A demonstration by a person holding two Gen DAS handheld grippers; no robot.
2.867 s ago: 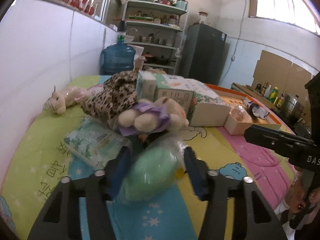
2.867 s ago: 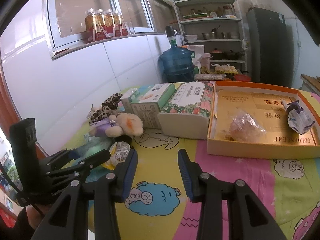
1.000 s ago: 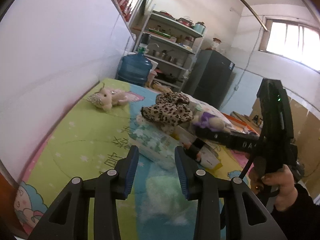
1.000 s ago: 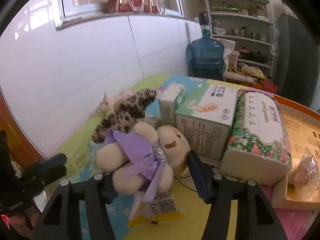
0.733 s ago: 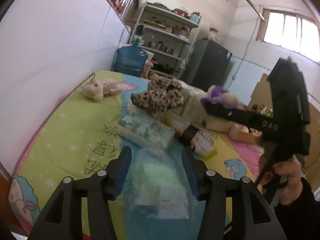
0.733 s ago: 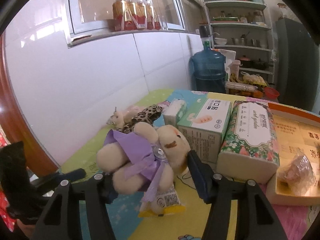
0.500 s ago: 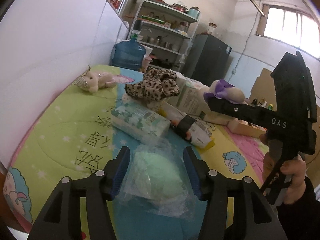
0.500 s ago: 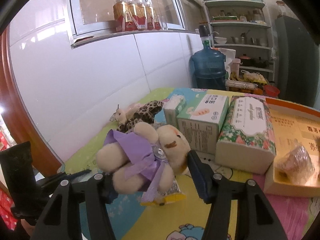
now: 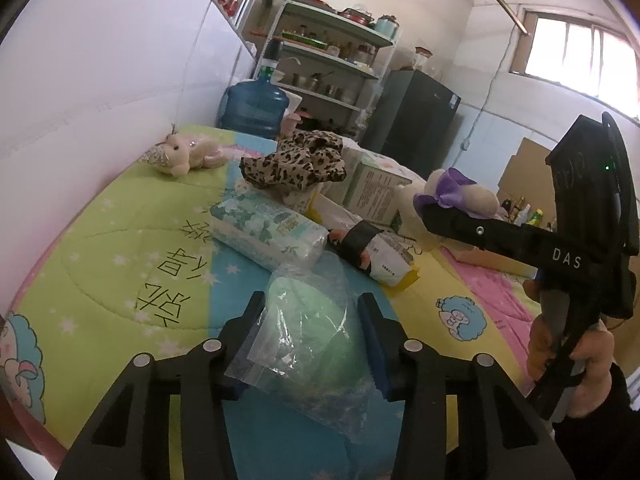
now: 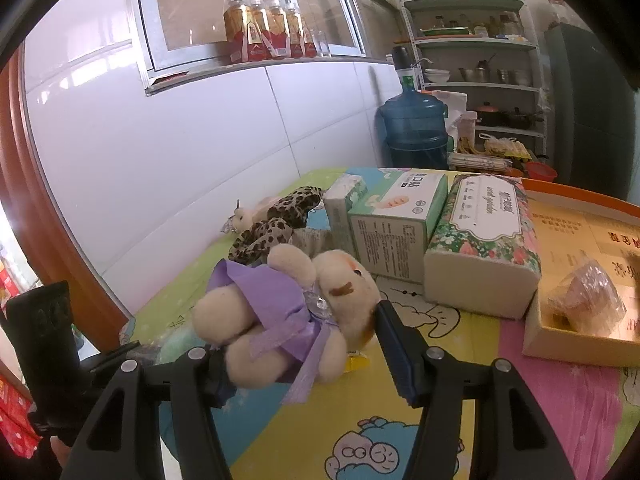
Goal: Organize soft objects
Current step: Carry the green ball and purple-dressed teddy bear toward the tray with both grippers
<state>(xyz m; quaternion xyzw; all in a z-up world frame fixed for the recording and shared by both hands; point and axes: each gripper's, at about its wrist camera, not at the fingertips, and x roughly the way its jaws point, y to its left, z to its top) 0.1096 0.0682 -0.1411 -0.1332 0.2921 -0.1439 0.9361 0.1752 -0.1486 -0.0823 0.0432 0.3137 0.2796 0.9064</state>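
Observation:
My left gripper (image 9: pixel 316 344) is shut on a green soft lump in a clear plastic bag (image 9: pixel 308 340) and holds it over the quilted mat (image 9: pixel 120 264). My right gripper (image 10: pixel 300 344) is shut on a beige plush bear in a purple dress (image 10: pixel 288 312), lifted above the mat; the bear also shows in the left wrist view (image 9: pixel 456 196). A leopard-print cloth (image 9: pixel 296 164), a pale plush toy (image 9: pixel 180 156) by the wall and a floral tissue pack (image 9: pixel 268 232) lie on the mat.
Tissue boxes (image 10: pixel 400 220) and a flowered tissue pack (image 10: pixel 484 244) stand mid-mat. An orange-rimmed box (image 10: pixel 584 248) holds a bagged item (image 10: pixel 588 304). A snack packet (image 9: pixel 384 256) lies near the tissue pack. A water jug (image 9: pixel 256 108) and shelves (image 9: pixel 332 64) stand behind. White wall on the left.
My right gripper closed on the purple-dressed bear and lifted it off the mat. My left gripper let go of the green bag for a moment, then closed on it again.

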